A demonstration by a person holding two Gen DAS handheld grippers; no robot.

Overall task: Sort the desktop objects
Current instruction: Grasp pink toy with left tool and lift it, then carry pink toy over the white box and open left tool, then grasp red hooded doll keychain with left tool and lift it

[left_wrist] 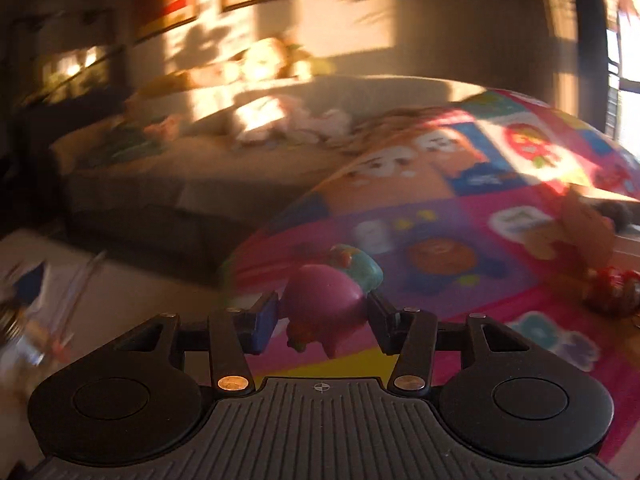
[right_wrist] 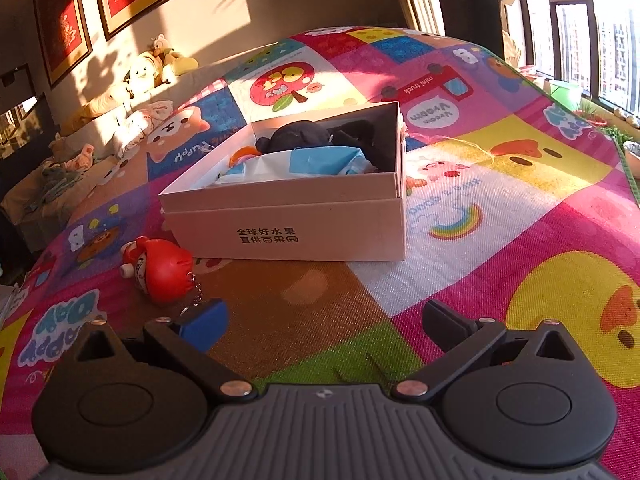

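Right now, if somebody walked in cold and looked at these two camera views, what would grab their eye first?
Probably the white cardboard box in the middle of the bright cartoon play mat, open and already holding dark and blue items. Next, the red doll keychain lying on the mat just left of the box, ahead of the open right gripper. In the blurred left view, the left gripper is clamped on a pink and teal toy.
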